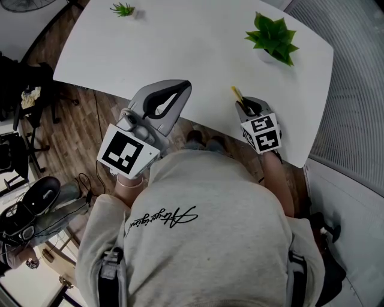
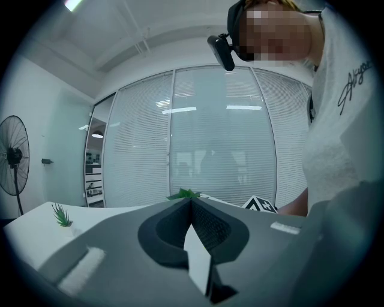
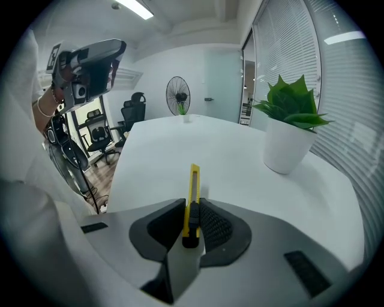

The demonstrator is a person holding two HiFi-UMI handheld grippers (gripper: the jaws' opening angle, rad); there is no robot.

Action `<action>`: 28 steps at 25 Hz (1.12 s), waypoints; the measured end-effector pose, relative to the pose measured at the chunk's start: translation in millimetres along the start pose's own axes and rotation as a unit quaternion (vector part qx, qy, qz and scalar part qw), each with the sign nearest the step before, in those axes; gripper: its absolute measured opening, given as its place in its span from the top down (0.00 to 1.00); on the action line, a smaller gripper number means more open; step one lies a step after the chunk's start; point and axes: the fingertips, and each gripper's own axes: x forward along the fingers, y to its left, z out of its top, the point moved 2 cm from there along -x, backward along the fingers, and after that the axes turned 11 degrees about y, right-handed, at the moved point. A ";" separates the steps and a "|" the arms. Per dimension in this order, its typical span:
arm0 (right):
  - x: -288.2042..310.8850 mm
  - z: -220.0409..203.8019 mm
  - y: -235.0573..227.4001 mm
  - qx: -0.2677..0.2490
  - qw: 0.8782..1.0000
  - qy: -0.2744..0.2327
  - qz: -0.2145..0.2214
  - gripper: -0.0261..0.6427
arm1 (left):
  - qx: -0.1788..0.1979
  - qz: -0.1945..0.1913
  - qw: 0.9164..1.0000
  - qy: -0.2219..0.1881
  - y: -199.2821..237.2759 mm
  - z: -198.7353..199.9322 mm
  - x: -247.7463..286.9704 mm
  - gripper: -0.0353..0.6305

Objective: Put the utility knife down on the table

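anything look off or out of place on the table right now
Nothing stands out. The knife is clamped in the right gripper above the table, not yet set down. The large plant and the small plant both stand upright, and nothing looks spilled or damaged.

Your utility knife (image 3: 194, 186) is slim and yellow with a black slider. It stands on edge at lower centre of the right gripper view. Its rear end is pinched in your right gripper (image 3: 192, 207), and its tip points out over the white table (image 3: 156, 156) near the table's edge.
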 end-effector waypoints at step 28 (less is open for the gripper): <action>1.5 -0.2 -1.3 0.021 0.999 0.021 0.012 0.85 | 0.011 -0.006 1.000 -0.001 -0.7 -1.2 -3.3 0.95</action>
